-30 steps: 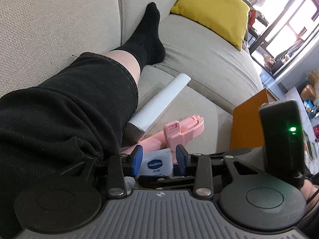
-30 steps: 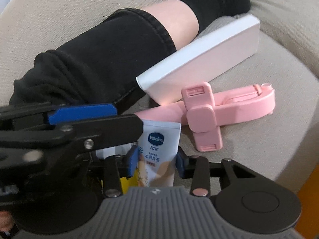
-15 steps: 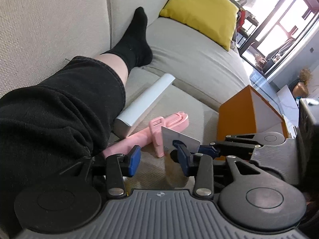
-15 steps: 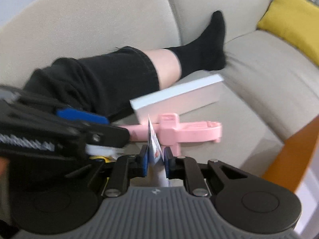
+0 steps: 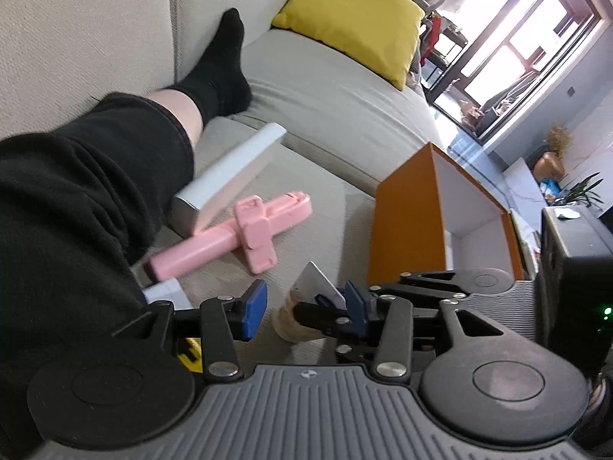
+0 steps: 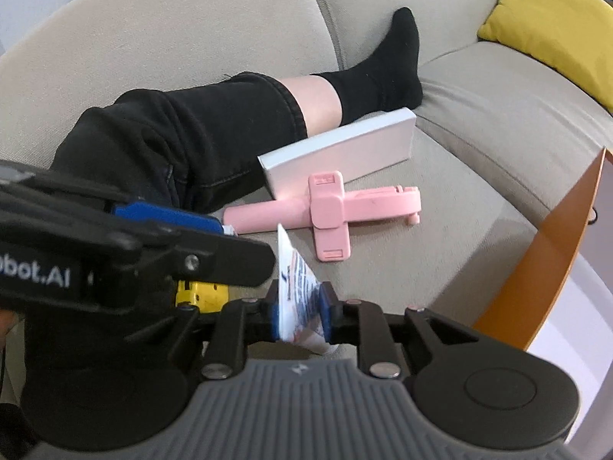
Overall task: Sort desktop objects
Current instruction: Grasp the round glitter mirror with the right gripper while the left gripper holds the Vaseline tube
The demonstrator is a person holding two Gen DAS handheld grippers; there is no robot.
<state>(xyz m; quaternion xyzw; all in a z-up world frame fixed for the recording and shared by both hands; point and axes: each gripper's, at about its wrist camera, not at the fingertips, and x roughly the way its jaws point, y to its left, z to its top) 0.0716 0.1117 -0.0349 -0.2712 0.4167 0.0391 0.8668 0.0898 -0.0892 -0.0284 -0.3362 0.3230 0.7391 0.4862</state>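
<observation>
A white hand-cream tube with blue print stands crimped end up between the blue pads of my right gripper. The pads press on it, though the jaws are easing open. In the left wrist view the same tube hangs above the sofa seat, in the gap of my left gripper. Those jaws are opening, and the left pad stands well apart from the tube. An orange box with a white inside, open at the top, sits just right of both grippers.
A pink phone holder and a long white box lie on the beige sofa against a person's leg in black. A small yellow object lies under the left gripper. A yellow cushion rests farther back.
My left gripper let go of the tube and spread its jaws. The right gripper shut on the tube, lifted it and carried it toward the orange box, which has come into view.
</observation>
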